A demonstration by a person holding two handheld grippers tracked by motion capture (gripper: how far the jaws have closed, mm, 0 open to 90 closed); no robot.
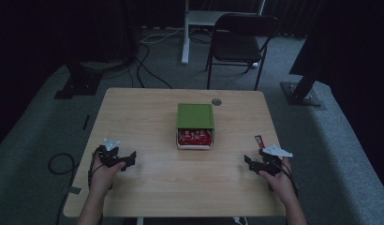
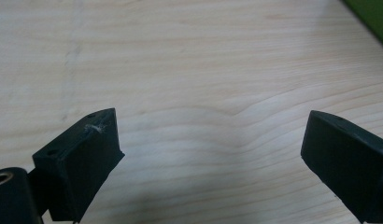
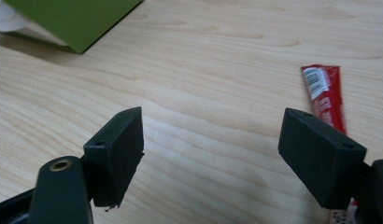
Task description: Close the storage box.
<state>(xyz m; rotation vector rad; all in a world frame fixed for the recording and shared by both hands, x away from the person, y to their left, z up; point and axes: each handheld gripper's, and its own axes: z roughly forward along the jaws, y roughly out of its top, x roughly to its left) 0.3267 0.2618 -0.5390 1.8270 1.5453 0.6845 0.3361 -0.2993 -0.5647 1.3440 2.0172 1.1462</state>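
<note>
Box (image 1: pixel 195 125) at bench (image 1: pixel 148 187) centre, lid (image 1: pixel 195 115) over its rear part, packets (image 1: pixel 195 137) inside at near end. Single packet (image 1: pixel 260 140) on bench right of box, just beyond right tongs (image 1: pixel 252 164). Left tongs (image 1: pixel 129 159) near-left of box. Chair (image 1: pixel 239 42) behind bench.

red sachet (image 3: pixel 324 95), barcode label, print unreadable

High view v. dim; claw views brighter, foreground soft.

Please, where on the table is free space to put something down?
The table is bare left of the green-lidded box, and along the near edge between the left gripper and the right gripper. It is crowded by the right gripper, where a red packet lies.
</note>
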